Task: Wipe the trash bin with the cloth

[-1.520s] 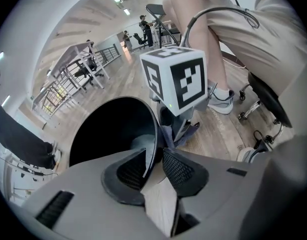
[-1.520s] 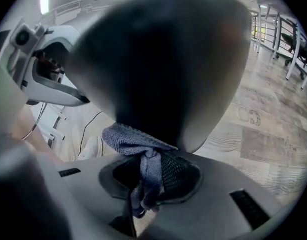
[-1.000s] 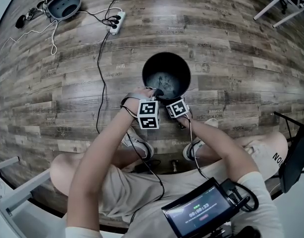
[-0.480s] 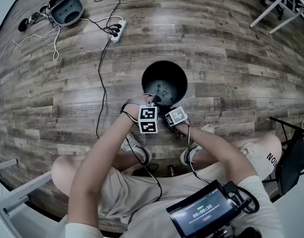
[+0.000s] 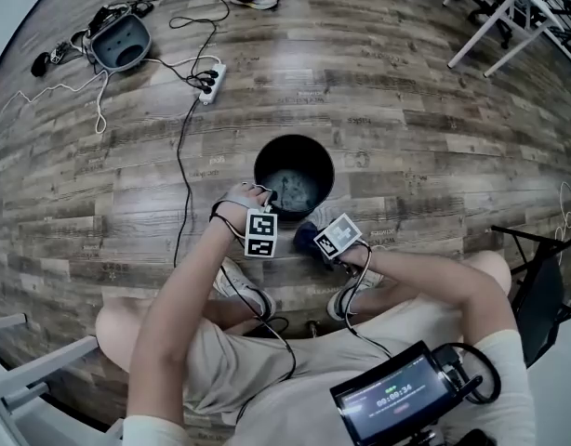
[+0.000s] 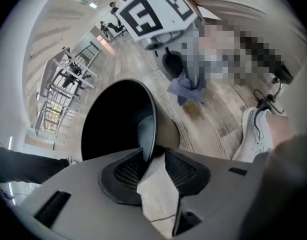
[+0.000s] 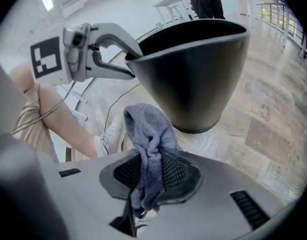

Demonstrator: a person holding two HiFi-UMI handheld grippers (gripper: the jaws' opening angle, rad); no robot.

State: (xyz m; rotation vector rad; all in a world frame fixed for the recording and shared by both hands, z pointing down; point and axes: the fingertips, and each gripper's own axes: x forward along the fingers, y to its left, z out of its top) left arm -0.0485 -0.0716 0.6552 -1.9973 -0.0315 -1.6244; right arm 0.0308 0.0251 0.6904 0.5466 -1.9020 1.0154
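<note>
A black round trash bin (image 5: 294, 175) stands on the wood floor in front of the person. My left gripper (image 5: 272, 196) is shut on the bin's near rim (image 6: 149, 129), with the wall pinched between the jaws. The bin (image 7: 193, 74) fills the upper part of the right gripper view, and the left gripper (image 7: 126, 56) clamps its rim there. My right gripper (image 5: 309, 237) is shut on a blue-grey cloth (image 7: 149, 154), held just off the bin's outer wall near its base. The cloth (image 6: 187, 88) hangs bunched from the jaws.
A power strip (image 5: 208, 77) with a black cable (image 5: 181, 156) lies on the floor to the far left. A grey device (image 5: 120, 42) sits at the back left. The person's white shoes (image 5: 239, 286) are close behind the bin. White table legs (image 5: 490, 26) stand at the back right.
The right gripper with the cloth has pulled back from the bin's rim and moved lower, beside the outer wall. The left gripper has kept its hold on the rim.
</note>
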